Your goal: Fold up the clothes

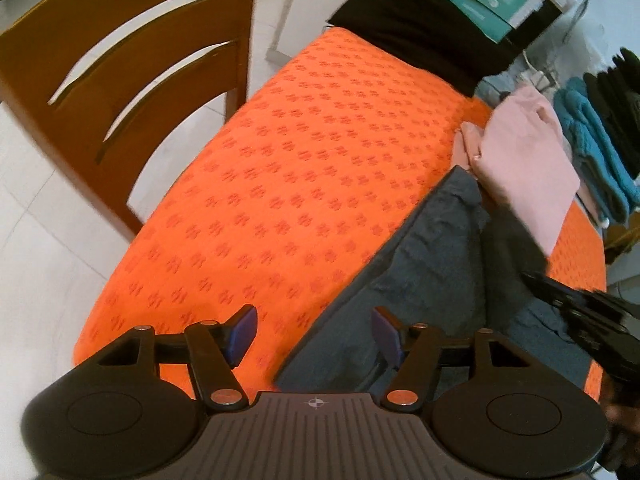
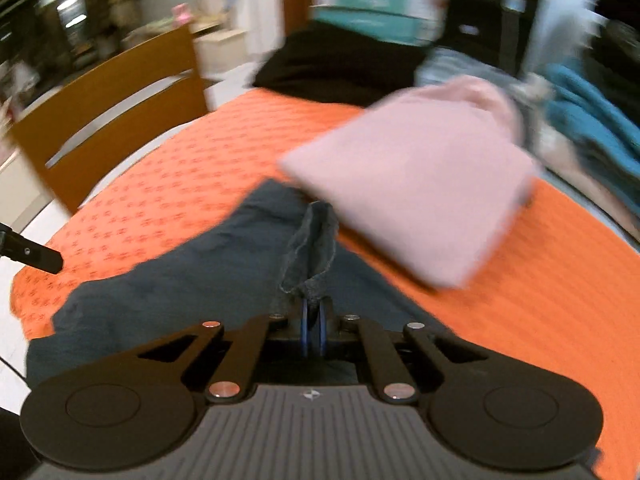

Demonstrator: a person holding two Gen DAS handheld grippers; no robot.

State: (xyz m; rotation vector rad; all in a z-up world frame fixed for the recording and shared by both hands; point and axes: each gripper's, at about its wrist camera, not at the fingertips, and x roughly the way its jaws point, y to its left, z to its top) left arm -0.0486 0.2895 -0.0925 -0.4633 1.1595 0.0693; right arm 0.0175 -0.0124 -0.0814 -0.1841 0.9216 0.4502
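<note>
Orange patterned cloth covers the surface [image 1: 320, 152]. Left gripper [image 1: 314, 334] has its jaws wide apart, straddling the slanted edge of the dark grey garment [image 1: 432, 248], with bare orange stretching ahead and left to the wooden chair [image 1: 120, 80]. Right gripper [image 2: 313, 330] is pinched onto a raised fold of that garment. Just beyond sits a folded pink piece [image 2: 420, 184], and a black one [image 1: 424, 28] at the far edge.
</note>
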